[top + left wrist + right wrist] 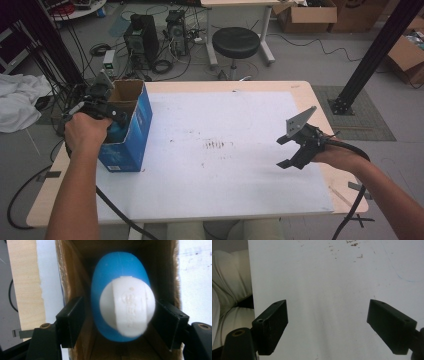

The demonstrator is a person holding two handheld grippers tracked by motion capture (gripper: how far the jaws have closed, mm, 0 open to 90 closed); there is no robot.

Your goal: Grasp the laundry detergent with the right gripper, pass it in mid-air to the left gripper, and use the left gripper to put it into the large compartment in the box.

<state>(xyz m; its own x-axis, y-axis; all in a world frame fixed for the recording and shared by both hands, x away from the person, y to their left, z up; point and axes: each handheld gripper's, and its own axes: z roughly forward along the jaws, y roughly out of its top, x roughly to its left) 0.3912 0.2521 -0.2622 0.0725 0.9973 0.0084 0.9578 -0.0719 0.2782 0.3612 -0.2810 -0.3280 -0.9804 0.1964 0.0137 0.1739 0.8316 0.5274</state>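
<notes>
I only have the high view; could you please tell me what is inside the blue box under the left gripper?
Observer: A blue bottle with a white cap sits in the box, cap toward the gripper.
Operator: Thank you. Is the left gripper gripping it?
Observer: No. In the left gripper view its jaws flank the cap, with a clear gap on one side.
Operator: And is anything between the jaws of the right gripper?
Observer: Nothing. The right gripper view has them wide apart over the bare white table top.
</notes>
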